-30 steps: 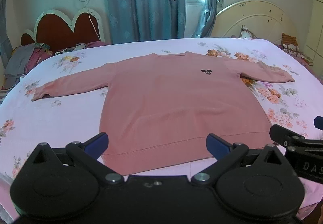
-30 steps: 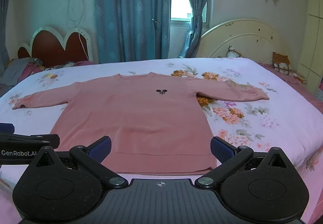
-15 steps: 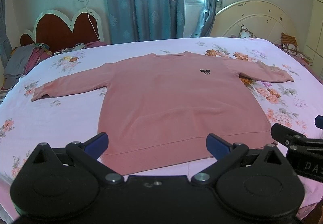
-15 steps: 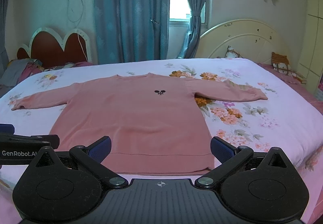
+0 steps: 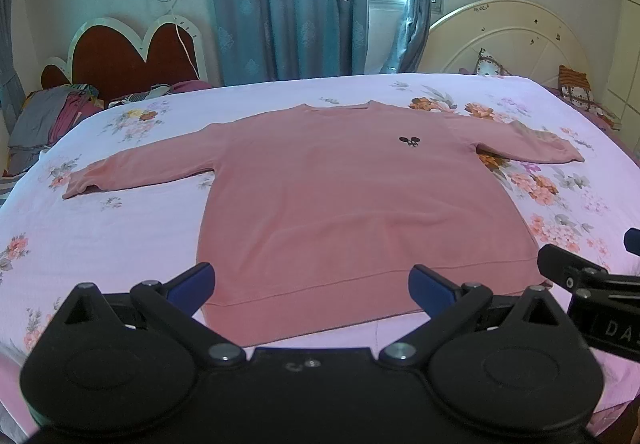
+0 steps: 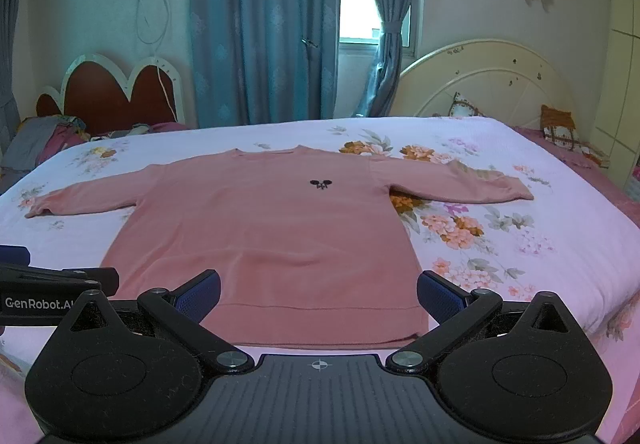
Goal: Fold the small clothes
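A pink long-sleeved sweater (image 5: 352,204) (image 6: 272,240) lies flat and face up on the bed, both sleeves spread sideways and the hem nearest me. A small black emblem (image 5: 409,141) marks its chest. My left gripper (image 5: 312,282) hangs open just above the hem, nothing between its blue pads. My right gripper (image 6: 318,290) is open too, over the hem's right half. Each gripper shows at the edge of the other's view: the right gripper (image 5: 592,284) and the left gripper (image 6: 52,284).
The bed has a white floral sheet (image 5: 100,228) with bare room on both sides of the sweater. A pile of clothes (image 5: 48,120) lies at the far left by a red headboard (image 5: 132,56). Cushions (image 6: 560,128) sit at the far right. Blue curtains (image 6: 264,24) hang behind.
Both views have shifted only slightly; the sweater sits a touch lower and farther left in the right wrist view. Both grippers stay open and the sweater has not moved.
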Demonstrator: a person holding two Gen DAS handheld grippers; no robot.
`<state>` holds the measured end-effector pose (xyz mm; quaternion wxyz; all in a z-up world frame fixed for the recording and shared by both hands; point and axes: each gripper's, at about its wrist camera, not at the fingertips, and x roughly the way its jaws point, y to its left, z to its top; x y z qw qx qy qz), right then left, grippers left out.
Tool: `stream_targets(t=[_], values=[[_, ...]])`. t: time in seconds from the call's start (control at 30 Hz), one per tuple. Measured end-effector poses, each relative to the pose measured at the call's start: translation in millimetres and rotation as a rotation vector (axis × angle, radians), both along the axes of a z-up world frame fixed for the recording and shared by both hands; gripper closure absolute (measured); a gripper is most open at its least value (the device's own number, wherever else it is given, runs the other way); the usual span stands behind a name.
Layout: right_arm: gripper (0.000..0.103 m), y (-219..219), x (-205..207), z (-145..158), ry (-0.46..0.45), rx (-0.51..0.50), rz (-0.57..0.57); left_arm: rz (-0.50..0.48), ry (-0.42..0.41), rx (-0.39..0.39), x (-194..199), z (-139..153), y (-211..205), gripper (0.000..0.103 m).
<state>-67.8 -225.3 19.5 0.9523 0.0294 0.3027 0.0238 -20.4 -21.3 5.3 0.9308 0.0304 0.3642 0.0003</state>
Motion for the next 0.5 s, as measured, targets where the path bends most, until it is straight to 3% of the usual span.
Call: stream_targets(t=[0.5], values=[[0.000,0.2,0.7,-0.8,0.001,0.001,0.000,0.003,0.004,-0.002,1.4,0.3,1.5,0.000]])
